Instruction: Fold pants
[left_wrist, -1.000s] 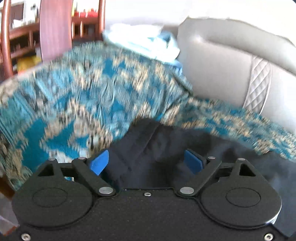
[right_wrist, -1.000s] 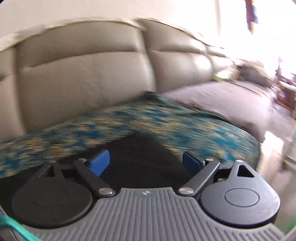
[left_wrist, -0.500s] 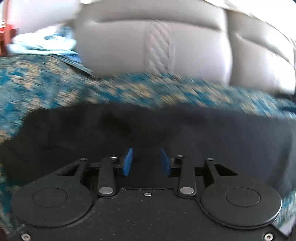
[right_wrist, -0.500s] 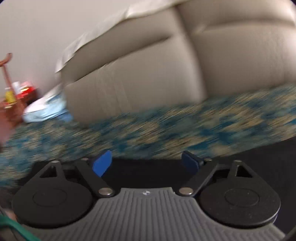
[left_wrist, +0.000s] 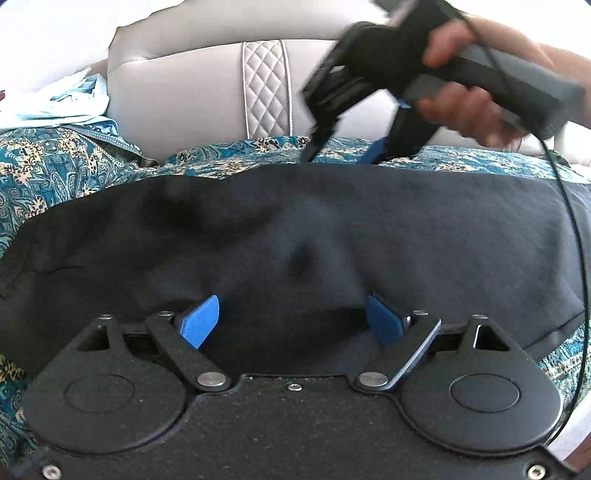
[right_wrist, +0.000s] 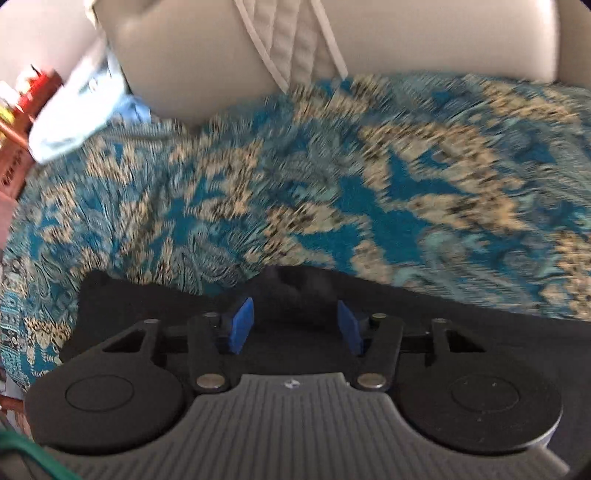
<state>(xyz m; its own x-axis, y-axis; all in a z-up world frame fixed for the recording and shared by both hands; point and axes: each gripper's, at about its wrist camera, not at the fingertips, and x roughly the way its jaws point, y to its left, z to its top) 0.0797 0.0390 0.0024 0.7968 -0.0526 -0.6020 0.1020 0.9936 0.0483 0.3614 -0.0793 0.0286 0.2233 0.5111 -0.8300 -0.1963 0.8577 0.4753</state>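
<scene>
Broadly, a pale leather sofa (left_wrist: 184, 92) filled the background, its seat draped with a teal and gold patterned throw (right_wrist: 332, 184). Dark pants (left_wrist: 314, 229) lay spread across the throw, covering most of the seat in the left wrist view. A crumpled light blue cloth (left_wrist: 62, 107) sat at the far left of the sofa, against the backrest.

The left hand-held gripper (left_wrist: 291, 321) hovered low over the near edge of the pants with its blue fingers (left_wrist: 201, 321) spread wide apart, gripping nothing. The right hand-held gripper (right_wrist: 293, 325), carried in the person's hand (left_wrist: 465, 107), pointed down at the far edge of the pants. Its fingers (right_wrist: 242, 325) stood partly apart, with a raised bump of dark fabric sitting between them; whether they pinched it could not be told.
</scene>
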